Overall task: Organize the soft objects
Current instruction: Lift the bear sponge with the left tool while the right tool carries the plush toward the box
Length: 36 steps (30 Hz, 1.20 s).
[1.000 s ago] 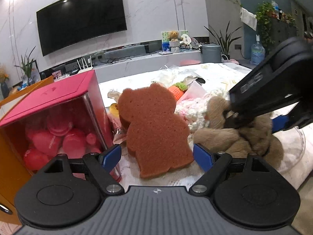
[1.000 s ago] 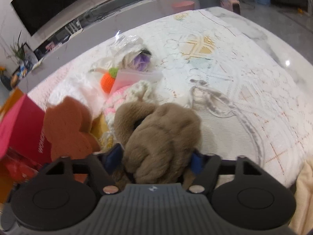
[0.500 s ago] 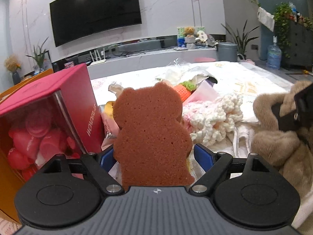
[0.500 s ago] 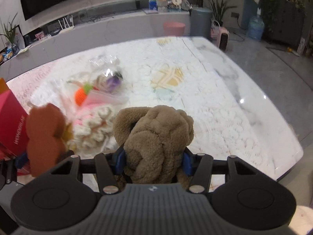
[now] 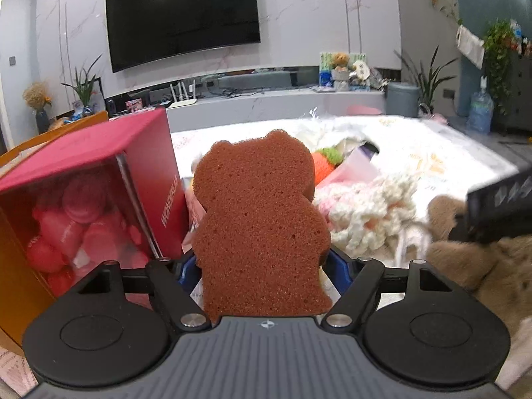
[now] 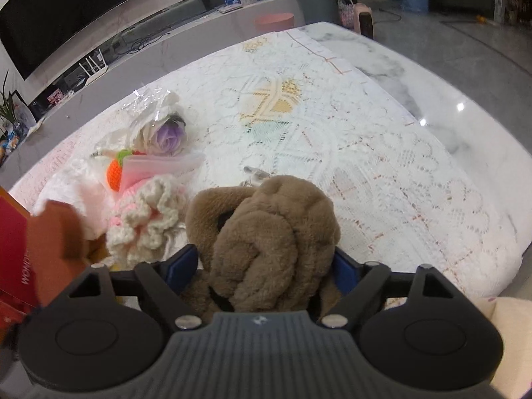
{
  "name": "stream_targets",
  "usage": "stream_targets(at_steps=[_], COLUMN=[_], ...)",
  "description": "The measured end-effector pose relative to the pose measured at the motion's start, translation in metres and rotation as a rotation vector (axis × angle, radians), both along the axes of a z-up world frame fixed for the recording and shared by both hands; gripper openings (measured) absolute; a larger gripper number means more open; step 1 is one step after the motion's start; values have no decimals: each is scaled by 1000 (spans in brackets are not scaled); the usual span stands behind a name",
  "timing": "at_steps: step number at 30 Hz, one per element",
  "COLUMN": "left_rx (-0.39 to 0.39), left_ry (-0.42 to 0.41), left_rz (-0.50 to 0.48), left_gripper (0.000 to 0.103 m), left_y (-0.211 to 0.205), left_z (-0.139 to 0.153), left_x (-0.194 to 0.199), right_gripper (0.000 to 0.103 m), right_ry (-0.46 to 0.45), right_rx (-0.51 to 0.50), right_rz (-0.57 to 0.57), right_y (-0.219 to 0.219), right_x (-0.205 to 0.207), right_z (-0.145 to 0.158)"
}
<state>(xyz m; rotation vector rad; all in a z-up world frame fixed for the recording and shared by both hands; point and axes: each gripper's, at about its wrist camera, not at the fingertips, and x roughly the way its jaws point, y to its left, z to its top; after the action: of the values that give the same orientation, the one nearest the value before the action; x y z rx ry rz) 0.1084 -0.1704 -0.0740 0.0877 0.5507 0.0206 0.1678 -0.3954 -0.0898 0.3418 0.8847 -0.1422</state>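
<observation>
Soft objects remain mostly unsorted as we work across the lace-covered table (image 5: 442, 153). From the left wrist, our left gripper (image 5: 262, 266) brackets a brown bear-shaped sponge (image 5: 259, 219) that stands upright between its blue pads; the pads sit close against the sponge's flanks, and we judge them pressing on it, though the sponge hides the contact. A red gift box (image 5: 99, 179) lies tilted just left of the sponge, while a cream crochet piece (image 5: 369, 209), an orange knitted carrot (image 5: 324, 166) and a tan plush toy (image 5: 465, 259) crowd the near left part of the table. No bin or sorted pile shows, so we judge the tidying barely begun.

Compared with a second ago, the sponge stands nearer in this view and fills the gap where wide-open pads flanked it from a distance; the jaws have just been closing around it.

From the right wrist, our right gripper (image 6: 266, 266) straddles the tan plush toy (image 6: 266, 239), which bulges up between the pads near the table's front edge. The left pad (image 6: 181, 266) stands slightly clear of the fur, so we read a loosened hold. A wrapped purple flower (image 6: 164, 136) lies further back beside the carrot (image 6: 114, 173), untouched; the table's right half is bare lace.

A second ago these pads pinched the plush tightly; the jaws have just been opening, with the toy between them.
</observation>
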Motion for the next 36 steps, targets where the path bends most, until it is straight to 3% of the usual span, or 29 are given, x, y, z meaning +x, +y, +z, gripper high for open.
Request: stream_targets(at_steps=[3,6,11,27,29,32,36], left_rx=[-32,-33,-3,14,-6,-51,-153], left_ry=[-11,-39,-143,-292,-275,-179,-48], left_rz=[-30,-56,-106,-172,-180,-230,-217], left_gripper=[86,86,86,86,86,86,86], left_y=[2,1,-4,-8,-6,0,11], left_z=[13,27,53,123,127,124,107], left_x=[-7,-14,-26,-43,-40,-19,16], right_gripper=[60,57,57,57,57,57,57], right_ry=[-10,-12,-50,-311,-333,-351,-342], right_rx=[-31,-14,14,93,92,87,99], right_rz=[5,-11,-32,92,100,105,81], right_y=[1,-2,-4,13,16,20,16], right_x=[-1,-3,-12,-50,-55,-62,-69], right_z=[3,7,22,103,110,117,117])
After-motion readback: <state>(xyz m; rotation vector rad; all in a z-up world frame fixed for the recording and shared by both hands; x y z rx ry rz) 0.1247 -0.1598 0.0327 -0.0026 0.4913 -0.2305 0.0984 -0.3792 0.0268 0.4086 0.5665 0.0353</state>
